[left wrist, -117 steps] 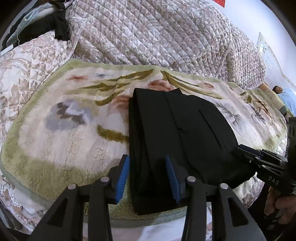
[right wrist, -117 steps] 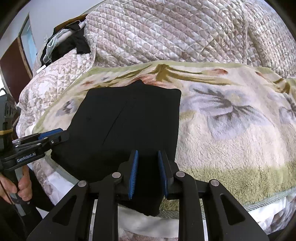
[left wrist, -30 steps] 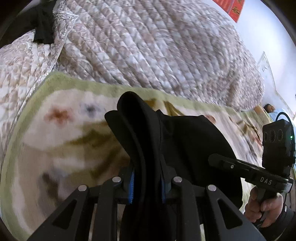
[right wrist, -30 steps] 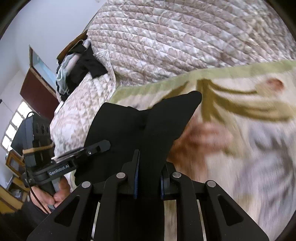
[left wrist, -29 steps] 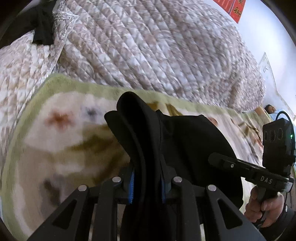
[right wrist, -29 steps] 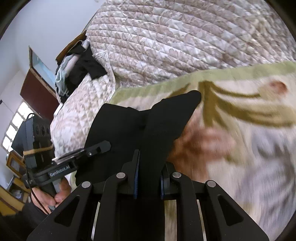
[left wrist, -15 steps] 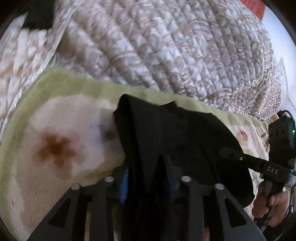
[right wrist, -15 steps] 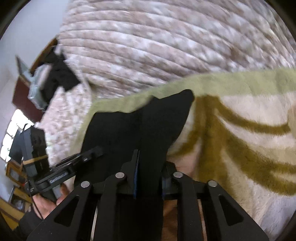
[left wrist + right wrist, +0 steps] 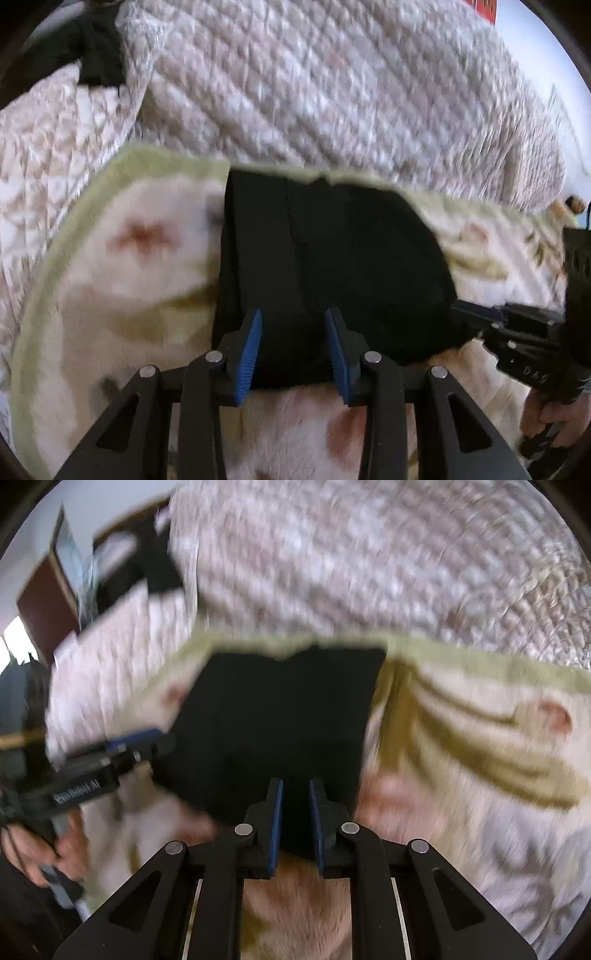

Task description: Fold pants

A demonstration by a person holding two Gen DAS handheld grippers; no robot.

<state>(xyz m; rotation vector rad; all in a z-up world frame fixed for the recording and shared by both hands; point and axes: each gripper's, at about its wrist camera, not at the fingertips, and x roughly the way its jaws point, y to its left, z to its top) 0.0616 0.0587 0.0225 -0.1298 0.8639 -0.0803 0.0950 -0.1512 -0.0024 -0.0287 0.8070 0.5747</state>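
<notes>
Left wrist view: the left gripper (image 9: 293, 347) has jaws apart over the near edge of the black pants (image 9: 332, 266), pads not pressing cloth, having just eased slightly narrower; the pants lie as a folded bundle on the floral blanket (image 9: 122, 295), far edge close to the quilt (image 9: 332, 92). Right wrist view (blurred): the right gripper (image 9: 296, 821) has jaws narrow and just closing, fabric showing btwn them, but whether the pads pinch it can't be told. Judged step: final fold laid down, grippers releasing; next, back both off w/o dragging the top layer.
</notes>
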